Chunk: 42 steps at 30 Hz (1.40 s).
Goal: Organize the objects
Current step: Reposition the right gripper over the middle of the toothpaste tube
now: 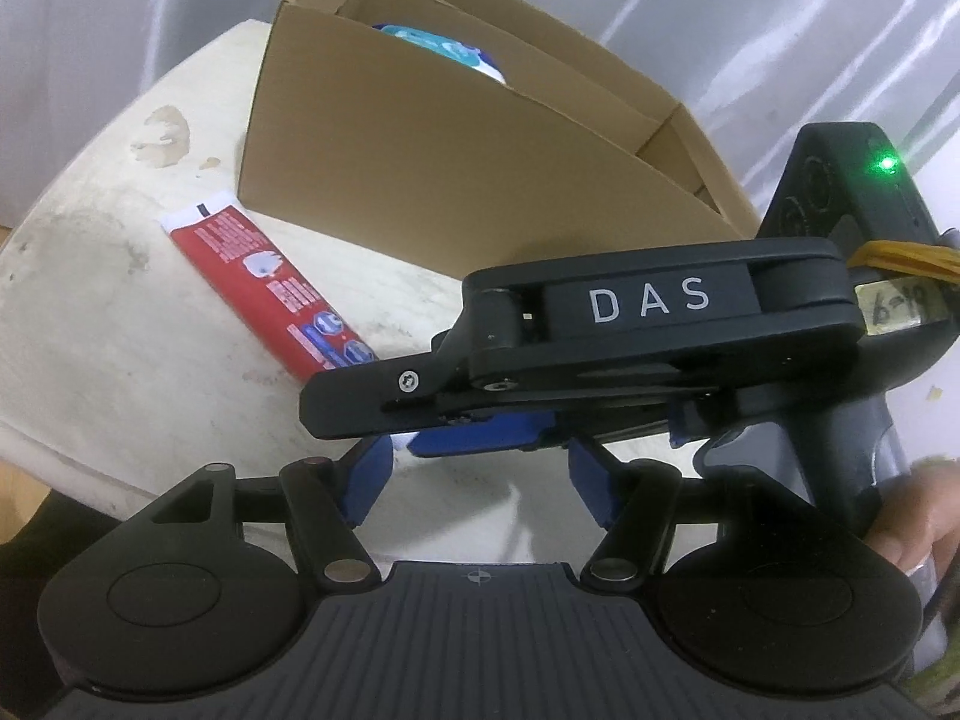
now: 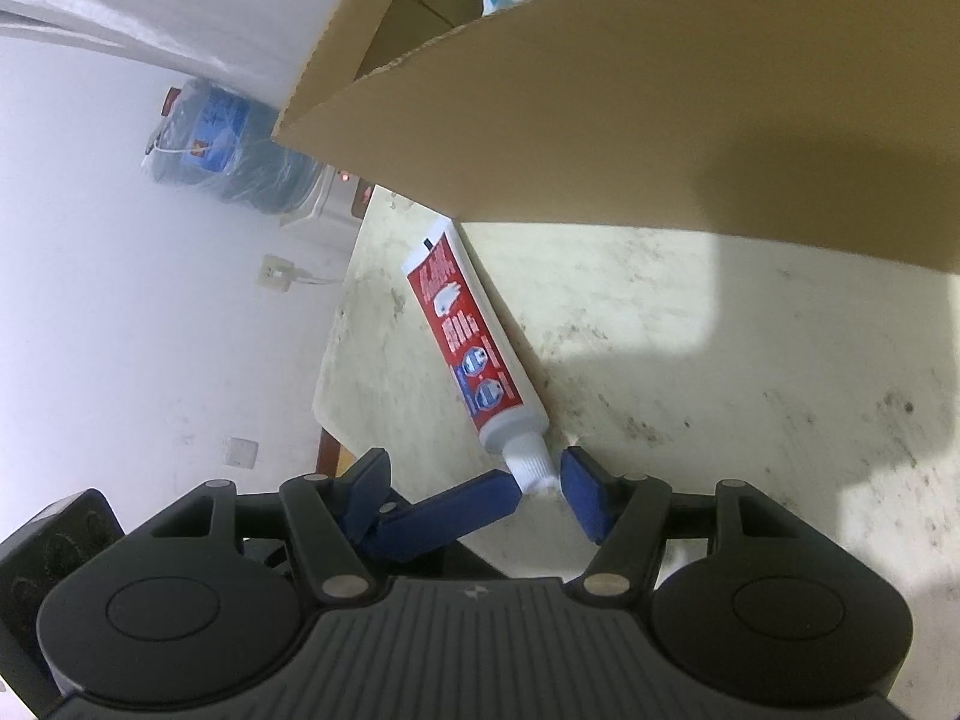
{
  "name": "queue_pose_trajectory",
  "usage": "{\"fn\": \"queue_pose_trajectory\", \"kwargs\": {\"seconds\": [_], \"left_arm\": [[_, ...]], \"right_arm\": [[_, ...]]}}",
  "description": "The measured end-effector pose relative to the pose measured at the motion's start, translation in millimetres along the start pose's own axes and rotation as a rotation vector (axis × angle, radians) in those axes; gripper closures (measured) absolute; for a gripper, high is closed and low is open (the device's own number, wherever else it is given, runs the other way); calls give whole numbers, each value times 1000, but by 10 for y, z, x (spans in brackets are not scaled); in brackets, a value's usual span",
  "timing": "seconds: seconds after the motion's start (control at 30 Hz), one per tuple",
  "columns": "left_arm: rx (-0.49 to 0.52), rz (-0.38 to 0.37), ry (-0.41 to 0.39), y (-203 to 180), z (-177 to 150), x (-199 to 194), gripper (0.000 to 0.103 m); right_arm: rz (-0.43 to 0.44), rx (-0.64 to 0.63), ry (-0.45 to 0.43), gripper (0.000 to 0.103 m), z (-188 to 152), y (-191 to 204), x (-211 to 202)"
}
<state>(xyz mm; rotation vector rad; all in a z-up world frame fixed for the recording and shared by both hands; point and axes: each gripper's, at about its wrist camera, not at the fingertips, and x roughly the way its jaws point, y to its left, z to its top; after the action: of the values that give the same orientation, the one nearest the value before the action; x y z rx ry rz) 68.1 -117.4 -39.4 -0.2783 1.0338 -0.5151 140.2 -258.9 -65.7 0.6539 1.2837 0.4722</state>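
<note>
While the toothpaste tube (image 2: 470, 354) lies flat on the table (image 2: 750, 408) beside the box (image 2: 630, 138), both grippers sit at its cap end.
Right gripper (image 2: 474, 495) points down at the tube's white neck (image 2: 528, 462); its right pad is just beside the neck, not clearly pressing, jaws part spread. Left gripper (image 1: 480, 480) also part spread, nothing seen pinched; one blue finger (image 2: 456, 510) crosses the right view to the neck. Left view alone shows the right gripper's body (image 1: 654, 336) from the side, marked DAS, green light lit, a hand (image 1: 918, 516) on its handle, plus a blue-white pack (image 1: 444, 51) in the box. Right view alone shows the neck, a bagged water jug (image 2: 222, 138), a wall socket (image 2: 276, 273). Table is pale, stained; white wall, curtain behind.
</note>
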Motion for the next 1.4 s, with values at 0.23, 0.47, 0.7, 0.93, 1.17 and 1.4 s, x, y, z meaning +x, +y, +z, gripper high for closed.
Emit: {"fn": "queue_pose_trajectory", "kwargs": {"seconds": [0.23, 0.47, 0.7, 0.93, 1.17, 1.4], "left_arm": [[5, 47, -8, -22, -50, -39, 34], [-6, 85, -23, 60, -52, -68, 28], [-14, 101, -29, 41, -72, -122, 26], [-14, 113, -33, -88, -105, -61, 25], [-16, 118, -38, -89, -115, -42, 24], [-24, 122, -43, -82, -129, -61, 23]], "right_arm": [[-79, -55, -60, 25, -38, 26, -142], [-73, -15, -97, 9, -43, -154, -182], [-65, -7, -113, 0, -33, -206, -161], [-58, 5, -115, 0, -9, -227, -151], [-74, -33, -120, 0, -41, -215, -149], [-87, -59, -113, 0, -36, -207, -156]]}}
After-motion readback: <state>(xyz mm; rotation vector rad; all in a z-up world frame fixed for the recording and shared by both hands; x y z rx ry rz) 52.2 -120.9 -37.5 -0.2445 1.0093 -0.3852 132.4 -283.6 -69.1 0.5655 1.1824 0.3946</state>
